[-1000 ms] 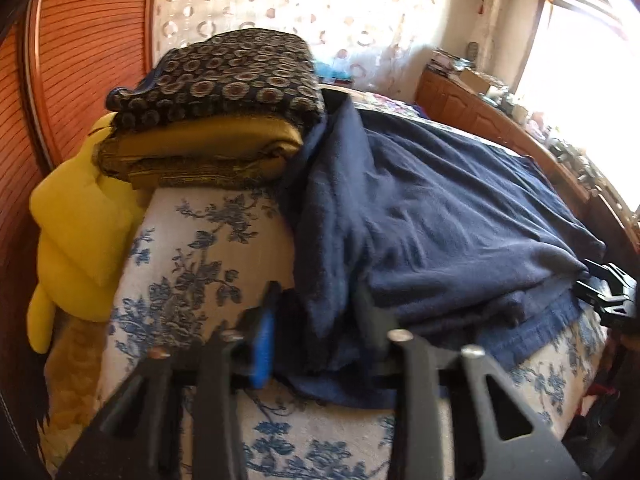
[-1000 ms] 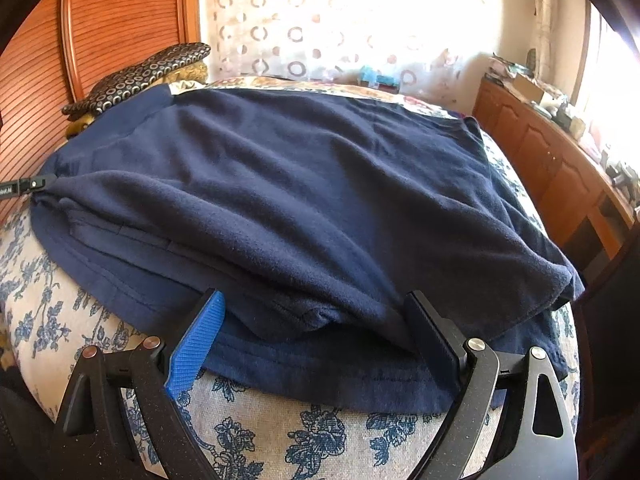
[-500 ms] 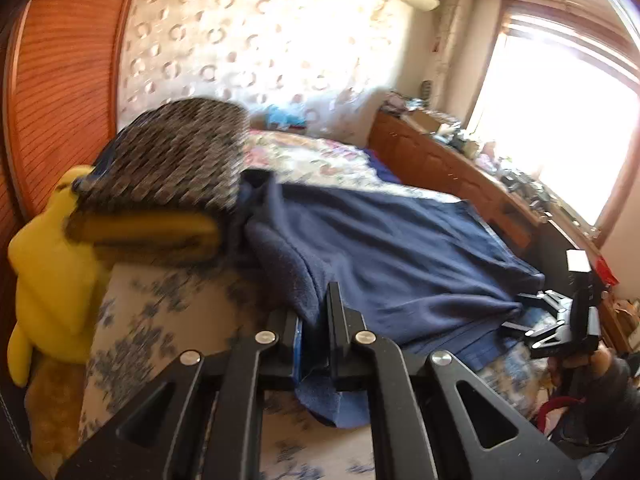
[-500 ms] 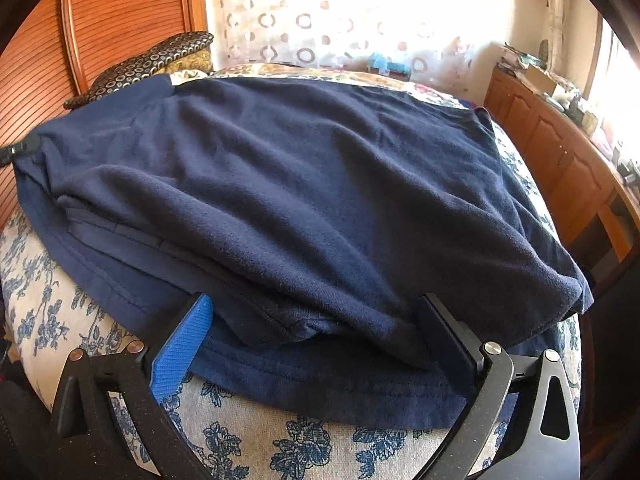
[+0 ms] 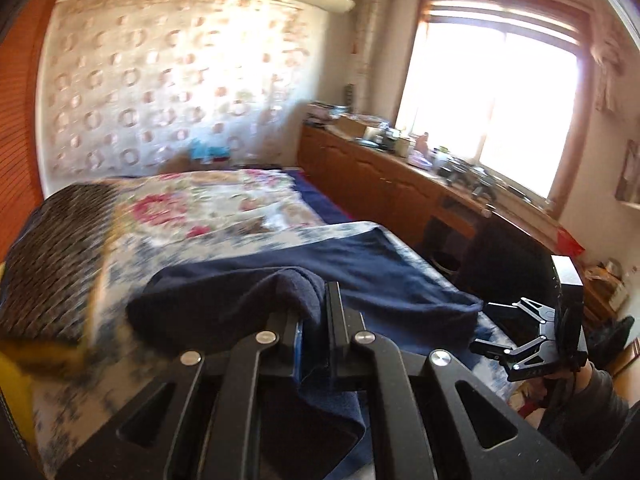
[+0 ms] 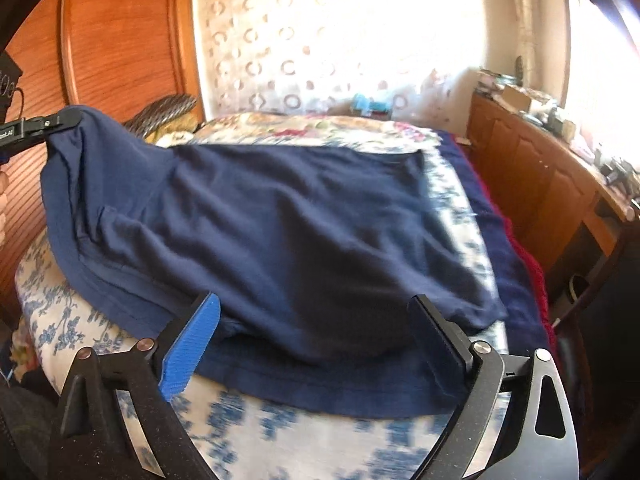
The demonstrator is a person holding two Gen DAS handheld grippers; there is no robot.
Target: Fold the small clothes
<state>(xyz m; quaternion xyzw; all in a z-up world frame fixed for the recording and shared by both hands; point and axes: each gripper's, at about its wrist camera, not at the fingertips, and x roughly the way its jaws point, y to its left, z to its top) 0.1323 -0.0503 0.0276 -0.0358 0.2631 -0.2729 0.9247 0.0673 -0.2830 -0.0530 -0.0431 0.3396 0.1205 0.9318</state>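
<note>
Nearest to me, my left gripper (image 5: 314, 320) is clamped narrow on a bunched edge of the navy garment (image 6: 280, 232), the cloth pinched between its fingers and lifted off the bed (image 6: 280, 440). In the right wrist view that same grip shows at the far left, holding the garment's corner up above the mattress. My right gripper (image 6: 316, 328) stands wide, its blue-padded finger and its black finger on either side of the garment's near hem, with nothing pinched between them; the hem lies just in front of them on the blue-flowered sheet.

The garment spreads across the near half of the bed, flat on the right and rising toward the raised corner on the left. Beyond it lies a bedcover with red flowers (image 5: 208, 204). On the left, near the wooden headboard (image 6: 120, 40), sits a dark patterned folded cloth (image 5: 52, 264), blurred in the left wrist view.

Further right, a wooden desk (image 5: 384, 184) cluttered with small things runs along the wall under a bright window (image 5: 492, 104). On the far wall hangs a curtain with ring shapes (image 6: 320, 40).
</note>
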